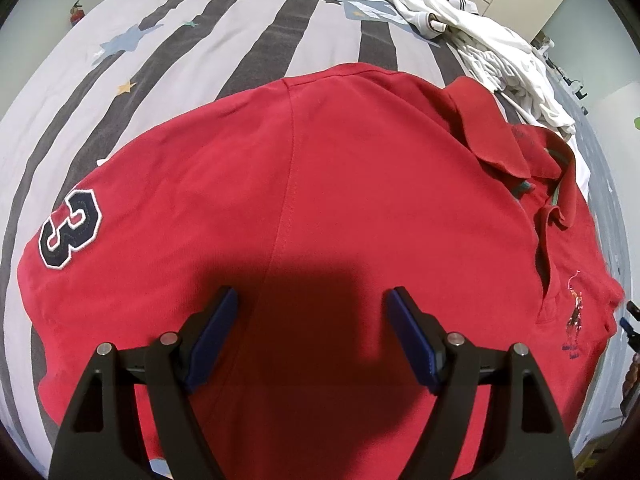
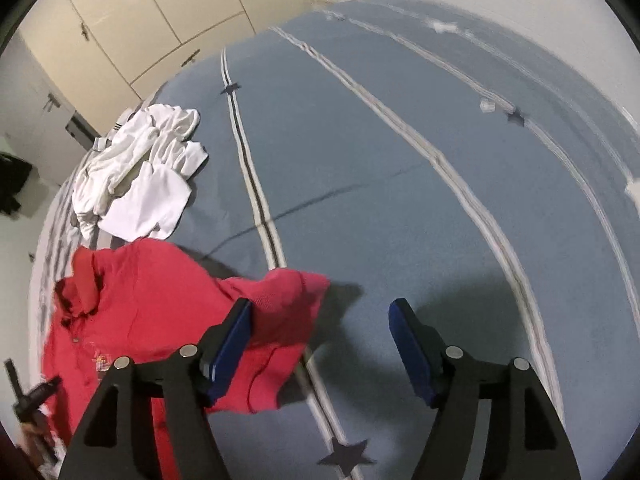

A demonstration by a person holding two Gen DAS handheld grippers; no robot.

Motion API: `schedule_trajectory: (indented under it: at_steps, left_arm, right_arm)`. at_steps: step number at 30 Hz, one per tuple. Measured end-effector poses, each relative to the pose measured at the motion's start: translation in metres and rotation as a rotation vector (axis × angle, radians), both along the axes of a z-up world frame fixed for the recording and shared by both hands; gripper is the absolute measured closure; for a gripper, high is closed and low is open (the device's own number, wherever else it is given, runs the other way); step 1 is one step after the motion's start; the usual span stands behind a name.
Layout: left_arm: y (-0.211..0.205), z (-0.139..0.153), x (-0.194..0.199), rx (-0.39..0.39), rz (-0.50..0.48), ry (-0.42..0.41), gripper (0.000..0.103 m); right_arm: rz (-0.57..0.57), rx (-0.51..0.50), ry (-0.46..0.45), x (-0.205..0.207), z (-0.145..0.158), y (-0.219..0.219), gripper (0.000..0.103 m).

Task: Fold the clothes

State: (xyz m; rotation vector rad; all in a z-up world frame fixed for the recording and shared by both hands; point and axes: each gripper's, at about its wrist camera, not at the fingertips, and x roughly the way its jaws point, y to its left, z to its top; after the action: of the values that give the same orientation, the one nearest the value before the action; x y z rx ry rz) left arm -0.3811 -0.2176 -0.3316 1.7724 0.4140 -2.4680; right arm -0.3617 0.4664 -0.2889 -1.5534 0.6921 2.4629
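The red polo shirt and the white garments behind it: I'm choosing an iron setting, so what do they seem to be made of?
Red polo shirt: looks like matte cotton pique knit, judging by its fine pebbled weave, with an embroidered number patch on the sleeve. White garments: smoother, thinner cloth with soft creases, perhaps a cotton or synthetic jersey; the weave is too small to tell.

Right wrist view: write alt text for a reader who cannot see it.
The open right gripper hangs over a blue bedspread, nothing between its blue pads, with a sleeve of the red polo shirt lying just past its left finger. A crumpled pile of white clothes sits farther up the bed, with cream wardrobe doors behind.
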Motion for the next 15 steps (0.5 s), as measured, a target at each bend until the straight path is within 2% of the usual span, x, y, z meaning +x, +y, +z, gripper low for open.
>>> schedule_trajectory:
  at_steps: [5,8,11,12,15]
  left_arm:
    - [0.001,0.000,-0.002,0.001,-0.010,-0.002,0.028]
    - [0.001,0.000,0.000,0.007,-0.003,0.000,0.028]
    - [0.001,0.000,0.003,0.015,0.004,0.003,0.028]
    - [0.001,0.000,0.004,0.017,0.004,0.005,0.028]
    - [0.000,0.000,0.006,0.022,0.000,0.010,0.028]
  right_arm:
    - [-0.080,-0.110,-0.140,-0.023,-0.032,0.028,0.035]
    - [-0.177,-0.155,-0.146,-0.029,-0.034,0.045,0.035]
    - [-0.108,-0.075,-0.097,-0.023,-0.019,0.030,0.035]
    - [-0.049,-0.043,-0.080,-0.017,-0.013,0.017,0.035]
    - [0.053,-0.007,-0.024,0.001,-0.006,-0.014,0.035]
